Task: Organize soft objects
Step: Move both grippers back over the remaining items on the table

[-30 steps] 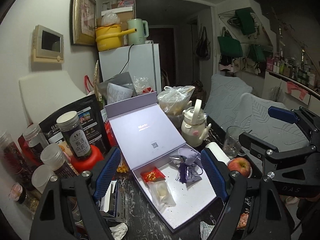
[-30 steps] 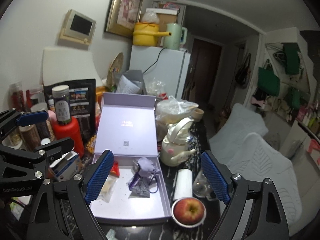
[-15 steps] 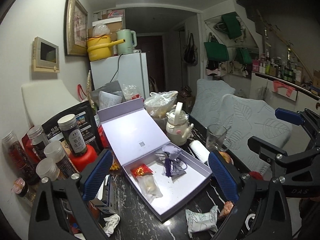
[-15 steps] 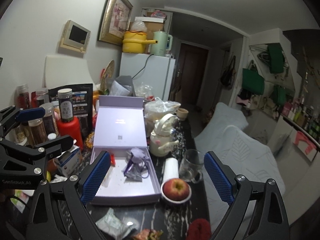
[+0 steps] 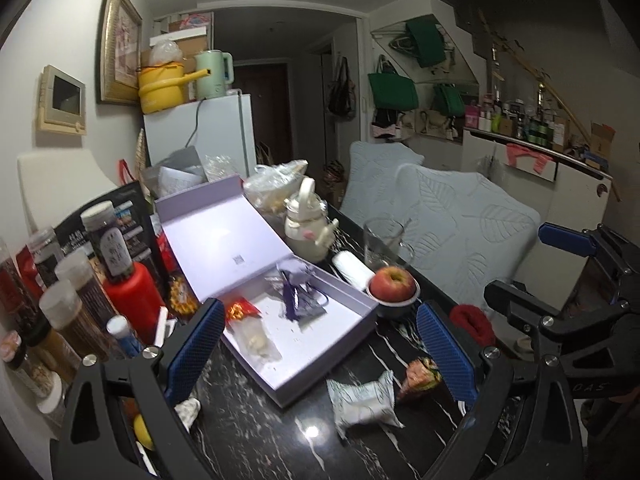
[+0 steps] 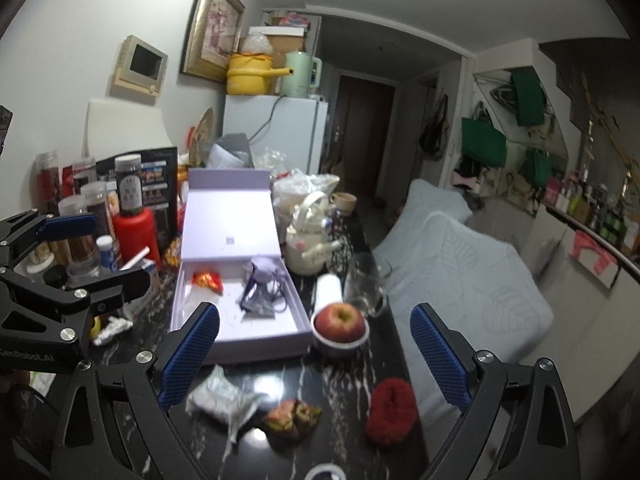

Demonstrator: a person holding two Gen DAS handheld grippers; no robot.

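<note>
The room is a narrow, dim living space: a white fridge [image 6: 276, 132] stands against the far wall with a yellow pot [image 6: 250, 74] and a pale green kettle [image 6: 300, 74] on top, and a grey quilted sofa [image 6: 460, 272] runs along the right. In front lies a long black marbled worktop [image 6: 352, 372], crowded on its left with jars and a red bottle [image 6: 134, 234].

On the worktop sits an open lilac box [image 6: 240, 332], its long axis running away from the cameras, its lid propped upright at the far end. Inside lie a purple drawstring pouch [image 6: 262, 284], a red-and-gold sachet [image 6: 208, 280] and a clear packet [image 5: 254, 340]. Right of the box are a cream teapot [image 6: 308, 248], a glass [image 6: 366, 284] and an apple in a small bowl [image 6: 340, 318].

Nearer, outside the box, rest three soft things in a row across the worktop: a white crumpled packet [image 6: 222, 396], a small brown-green pouch [image 6: 294, 416] and a red fuzzy scrunchie [image 6: 392, 408].

The left tongs [image 5: 320, 344] stand wide with nothing between them. The right tongs [image 6: 316, 352] are opening, nearly at their widest, and likewise hold nothing.
</note>
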